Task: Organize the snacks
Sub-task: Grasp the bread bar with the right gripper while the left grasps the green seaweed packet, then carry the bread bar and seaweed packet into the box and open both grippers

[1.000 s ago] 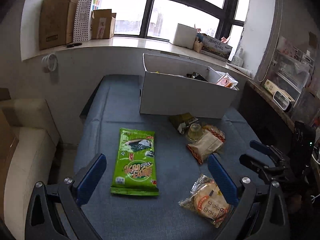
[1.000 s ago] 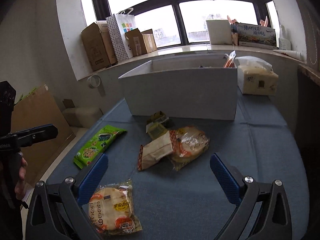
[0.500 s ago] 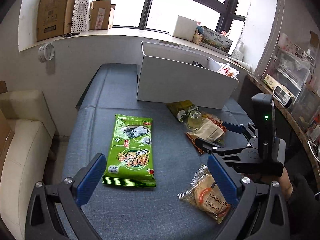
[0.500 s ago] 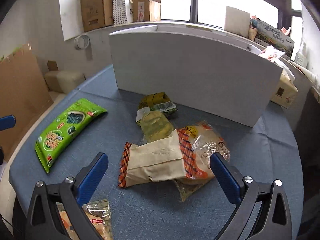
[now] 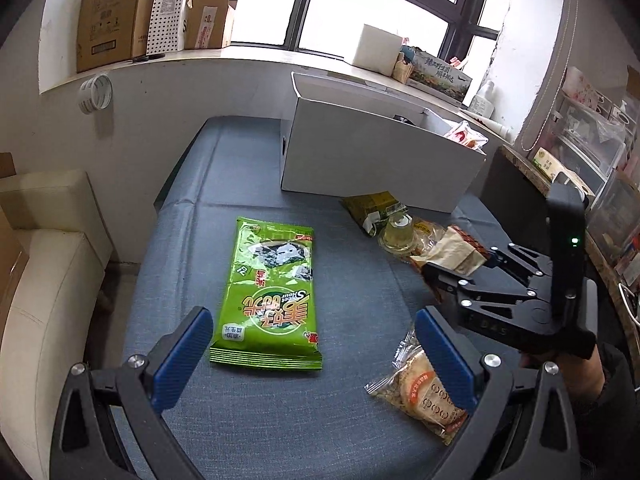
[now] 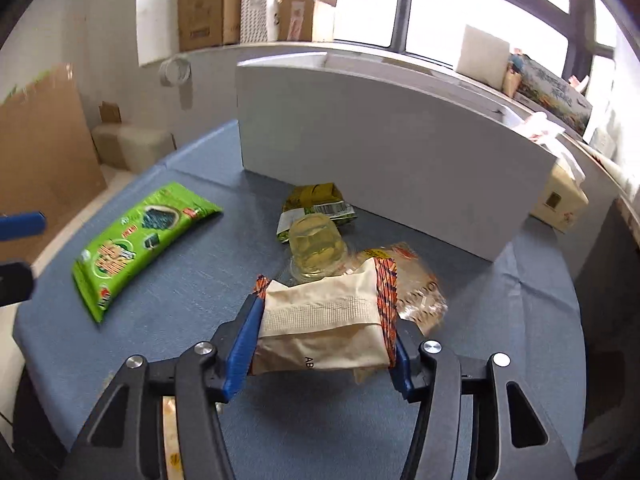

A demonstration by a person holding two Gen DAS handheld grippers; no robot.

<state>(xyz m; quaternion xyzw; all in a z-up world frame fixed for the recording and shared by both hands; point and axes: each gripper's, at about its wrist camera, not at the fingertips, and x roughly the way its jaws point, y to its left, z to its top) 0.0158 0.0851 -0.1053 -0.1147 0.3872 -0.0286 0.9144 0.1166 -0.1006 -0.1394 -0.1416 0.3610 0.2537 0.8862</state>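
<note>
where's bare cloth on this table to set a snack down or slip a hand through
Free: the strip between the green seaweed packet and the tan paper-wrapped snack, and the far-left cloth beside the white cardboard box. Crowded: the heap around the clear jelly cup at the box front.

Blue-clothed table [image 5: 256,408] carries white box [image 5: 376,164] and snack packets [image 5: 272,292].

You get daylight from the window [image 5: 376,4], which is blown out to white in both views. The table [image 5: 352,432] is evenly lit with soft shadows. Fisheye bending curves the box [image 6: 392,152] and darkens corners. The right wrist view is slightly motion-blurred at the left.
</note>
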